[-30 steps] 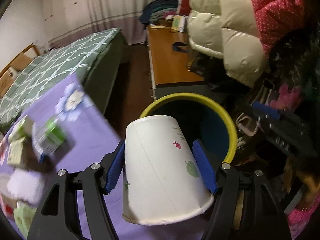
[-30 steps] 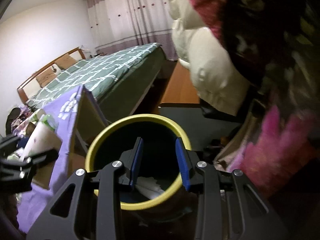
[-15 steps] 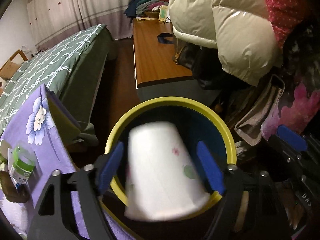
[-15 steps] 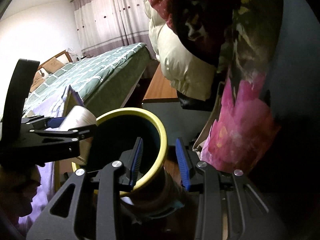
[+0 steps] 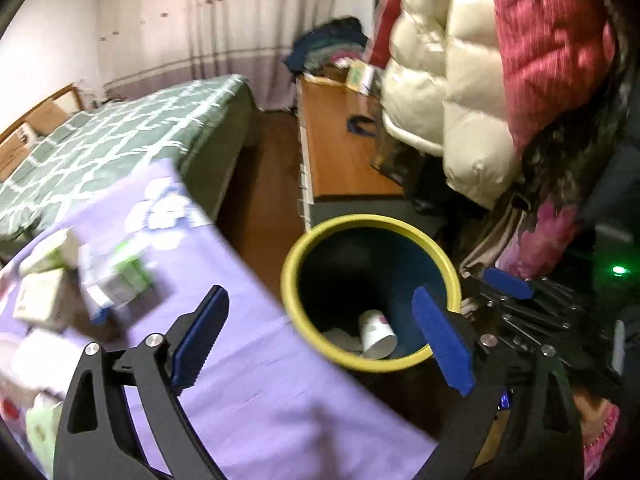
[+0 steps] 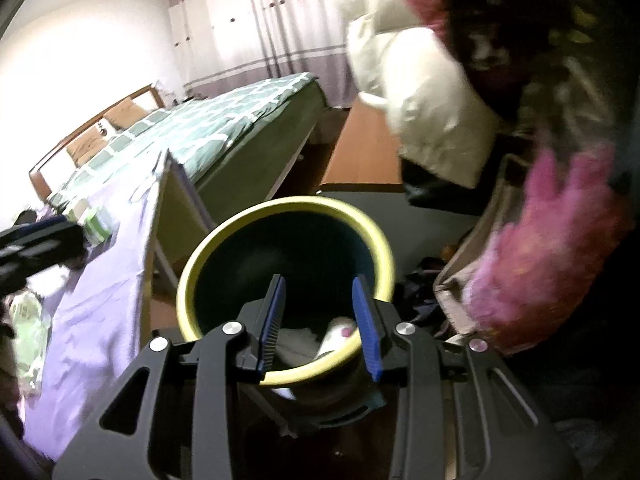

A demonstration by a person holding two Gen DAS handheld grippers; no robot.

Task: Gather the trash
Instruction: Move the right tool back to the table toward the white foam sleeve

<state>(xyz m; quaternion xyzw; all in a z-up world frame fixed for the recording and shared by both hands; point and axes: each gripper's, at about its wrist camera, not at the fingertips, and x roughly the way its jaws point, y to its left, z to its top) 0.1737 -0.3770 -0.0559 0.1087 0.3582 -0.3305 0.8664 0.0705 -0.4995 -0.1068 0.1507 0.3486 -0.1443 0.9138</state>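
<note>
Bed [image 5: 120, 136]: sitting at the back left with a green checked cover, wooden headboard at its far end.
Curtains [image 5: 224, 32]: hanging across the far wall, pale with a purplish band low down.
Coats [image 5: 452, 92]: a cream puffer and a red one are hanging top right, crowding over the bin area.
Desk [image 5: 344, 156]: long wooden top running back toward the curtains, between the bed and the coats, with some small stuff lying on it.
Table [image 5: 248, 380]: purple flowered cloth is covering it, taking up the lower left; pretty blurry here.
Bin [image 5: 448, 264]: yellow rim, dark blue inside, standing on the floor just beside the table's corner. Also showing right in the middle of the right view [image 6: 200, 256].
Left gripper [image 5: 320, 340]: jaws have just been opening and are standing wide now, nothing between them, hanging over the table edge and the bin's near rim.
Right gripper [image 6: 318, 320]: jaws are sitting narrow with a gap, not gripping anything, pointing down into the bin over its near rim.
Boxes [image 5: 112, 280]: a few green and white cartons are lying on the cloth at the left, too smeared to read.
Cup [image 5: 376, 334]: white paper cup is lying tilted at the bottom of the bin, on some white scraps.
</note>
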